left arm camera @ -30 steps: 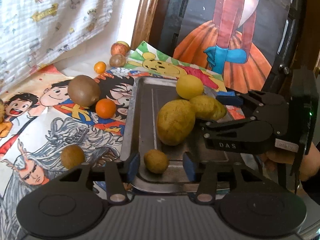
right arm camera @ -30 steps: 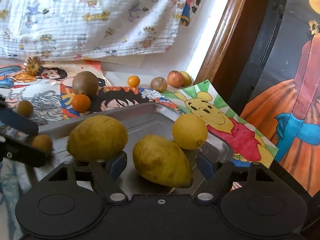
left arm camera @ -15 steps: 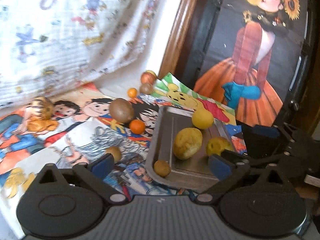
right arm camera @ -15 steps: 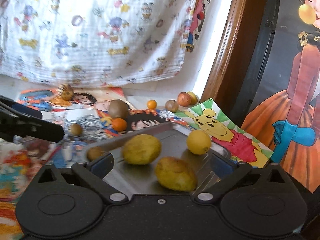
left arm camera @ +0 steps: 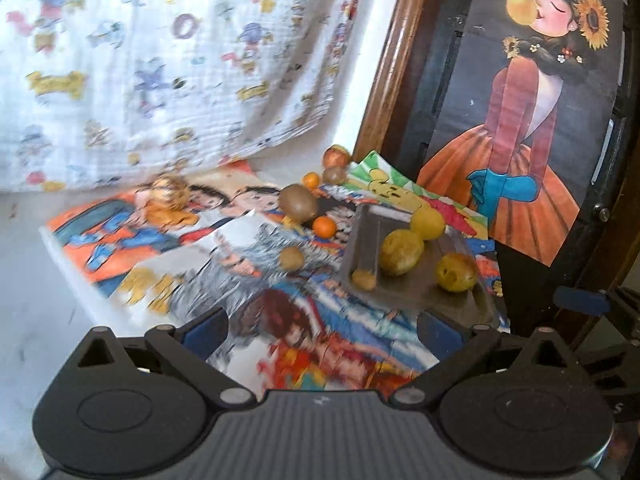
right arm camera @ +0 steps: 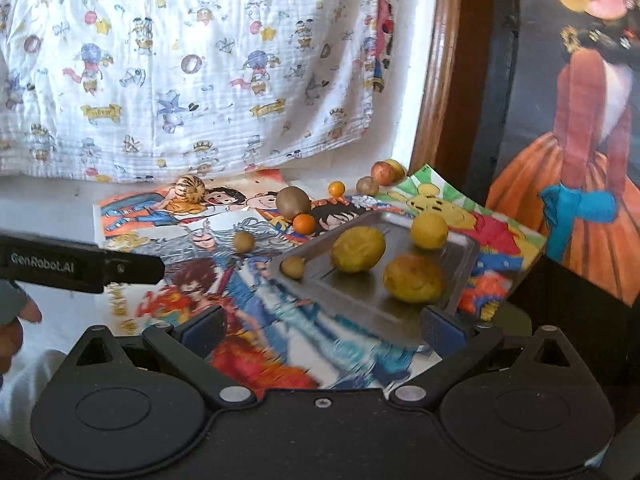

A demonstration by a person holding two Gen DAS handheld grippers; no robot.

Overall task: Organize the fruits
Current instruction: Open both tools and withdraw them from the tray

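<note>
Both tongs gaped empty, short of the fruit.
The kiwi [right arm camera: 293, 201] lay mid-frame, beyond the left tongs [left arm camera: 322, 330], left of the tray [right arm camera: 466, 254]; right tongs [right arm camera: 322, 326] farther.

White tabletop [right arm camera: 60, 208], mostly covered by overlapping cartoon posters [right arm camera: 240, 236]. On the posters: metal tray [right arm camera: 464, 268] (right side, nearer the wooden frame), brown kiwi [right arm camera: 293, 200] touching a small orange [right arm camera: 305, 224], a second small orange [right arm camera: 336, 188] behind, small tan fruit [right arm camera: 243, 241] left of the tray, striped round fruit [right arm camera: 191, 188] at the far left. Reddish apple [right arm camera: 382, 172] and small brown fruit [right arm camera: 367, 185] sit at the back.
</note>
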